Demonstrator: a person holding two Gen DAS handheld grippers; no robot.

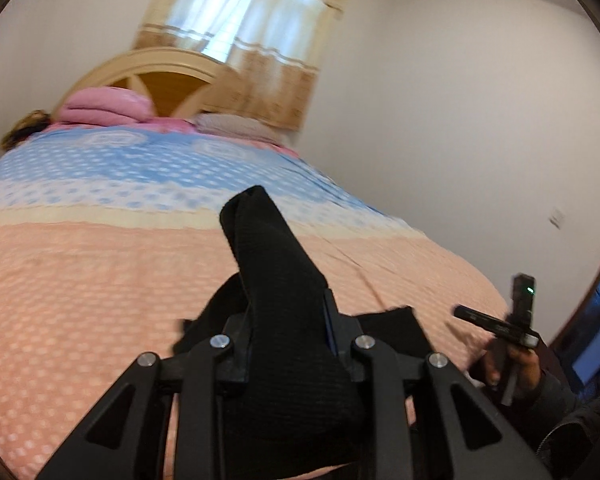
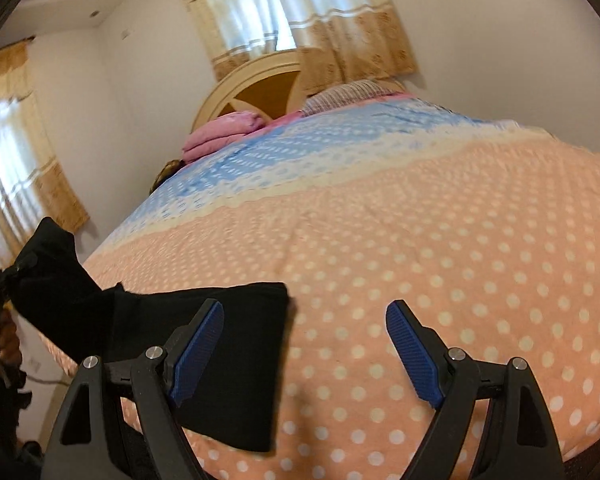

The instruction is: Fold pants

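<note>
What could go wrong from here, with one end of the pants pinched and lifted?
1. The left gripper clamps a thick bunch of the black pants, so the layers may go down creased.
2. The right gripper is open and empty; the part lying on the bedspread is unpinned and could drag.

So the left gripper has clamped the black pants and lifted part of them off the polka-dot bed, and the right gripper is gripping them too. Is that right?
Not quite. The left gripper is indeed shut on the black pants, with part of them raised above the polka-dot bed. But the right gripper grips nothing: the right wrist view shows its blue pads spread wide, with only bedspread between them.
</note>
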